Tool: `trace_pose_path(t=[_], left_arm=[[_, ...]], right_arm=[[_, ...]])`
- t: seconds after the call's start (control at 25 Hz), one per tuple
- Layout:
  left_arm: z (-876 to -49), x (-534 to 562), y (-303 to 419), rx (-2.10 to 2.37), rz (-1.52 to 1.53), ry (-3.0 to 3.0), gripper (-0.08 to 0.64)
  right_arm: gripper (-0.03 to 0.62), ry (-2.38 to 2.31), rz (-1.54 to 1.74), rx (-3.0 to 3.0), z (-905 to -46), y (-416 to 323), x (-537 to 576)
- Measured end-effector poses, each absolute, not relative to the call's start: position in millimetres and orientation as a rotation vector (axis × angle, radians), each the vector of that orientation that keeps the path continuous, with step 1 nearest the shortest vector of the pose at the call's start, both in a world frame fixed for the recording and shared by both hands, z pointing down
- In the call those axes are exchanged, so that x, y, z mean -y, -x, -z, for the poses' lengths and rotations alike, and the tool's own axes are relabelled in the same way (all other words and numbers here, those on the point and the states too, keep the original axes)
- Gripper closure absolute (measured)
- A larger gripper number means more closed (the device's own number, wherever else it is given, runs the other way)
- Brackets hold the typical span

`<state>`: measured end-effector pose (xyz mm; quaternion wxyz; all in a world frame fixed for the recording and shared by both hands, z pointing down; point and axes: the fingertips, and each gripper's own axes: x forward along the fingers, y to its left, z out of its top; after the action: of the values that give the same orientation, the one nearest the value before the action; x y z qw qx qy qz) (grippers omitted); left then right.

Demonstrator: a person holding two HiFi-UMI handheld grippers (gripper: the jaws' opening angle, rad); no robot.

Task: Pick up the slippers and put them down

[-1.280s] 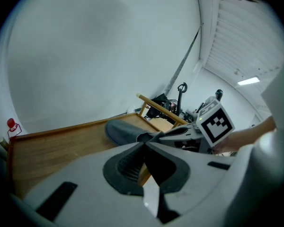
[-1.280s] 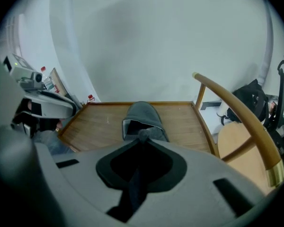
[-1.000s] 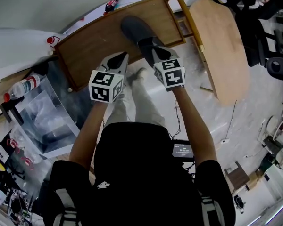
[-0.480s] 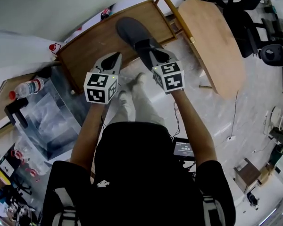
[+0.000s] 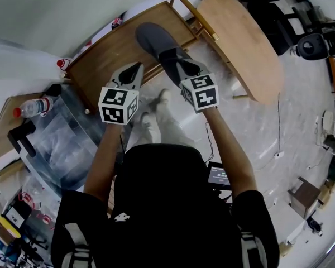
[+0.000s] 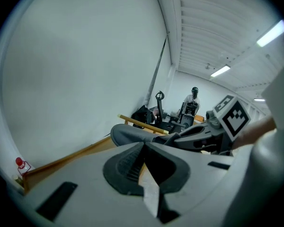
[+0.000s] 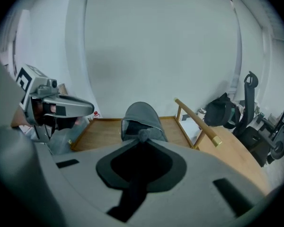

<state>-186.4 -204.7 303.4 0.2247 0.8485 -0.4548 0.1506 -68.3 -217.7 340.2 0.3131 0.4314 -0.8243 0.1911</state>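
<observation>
Clutter is sitting at the far left of the head view: a red-capped bottle (image 5: pixel 29 108) and a clear plastic box (image 5: pixel 64 141), neither of them part of the job. Next to them the left gripper (image 6: pixel 144 145) is pointing towards the wooden table (image 5: pixel 109 52). Its own view is showing the two jaws meeting at their tips with nothing pinched between them, so it is idling empty.

Further right, the grey slipper (image 5: pixel 153 38) is hanging over the table's right half, toe pointing away from the person. From the left gripper view it appears to be clear of the wood rather than lying on it. The right gripper (image 7: pixel 141 137) is holding it, jaws nearly together and clamping the rim at the heel end of the opening. Beyond that, a light wooden tabletop (image 5: pixel 245 43) and a dark office chair (image 5: pixel 312 43) are standing well apart from the action.

Judging by this, the picking up is done for this slipper and the carry is in hand; the putting down is not yet done. The next move is calling for a bare spot, a lowering with the sole kept level until it is resting flat, and only then a parting of the jaws. A second slipper is not showing in any view, so whether the free left gripper is needed for one I cannot tell.
</observation>
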Motion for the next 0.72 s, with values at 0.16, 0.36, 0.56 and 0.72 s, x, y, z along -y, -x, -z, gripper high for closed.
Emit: trace_pose_path(t=[0.16,0.36,0.56,0.72], left_arm=[[-293,190,182,1.224,-0.423,-2.406,0.555],[-277,172,184,1.211,-0.422,-2.458,0.555],[-267,156,175,1.173,-0.410,-2.500,0.555],[-264,147,162,1.126,-0.408,-2.529,0.555]], right_arm=[[0.577,-1.190,-0.468,2.170,-328,64,199],[0.577,-1.243,-0.473,2.171,-308,63,171],[0.577,-1.317,-0.479,2.170,-295,53,150],[0.577,-1.361,-0.488,2.151,-293,41,137]])
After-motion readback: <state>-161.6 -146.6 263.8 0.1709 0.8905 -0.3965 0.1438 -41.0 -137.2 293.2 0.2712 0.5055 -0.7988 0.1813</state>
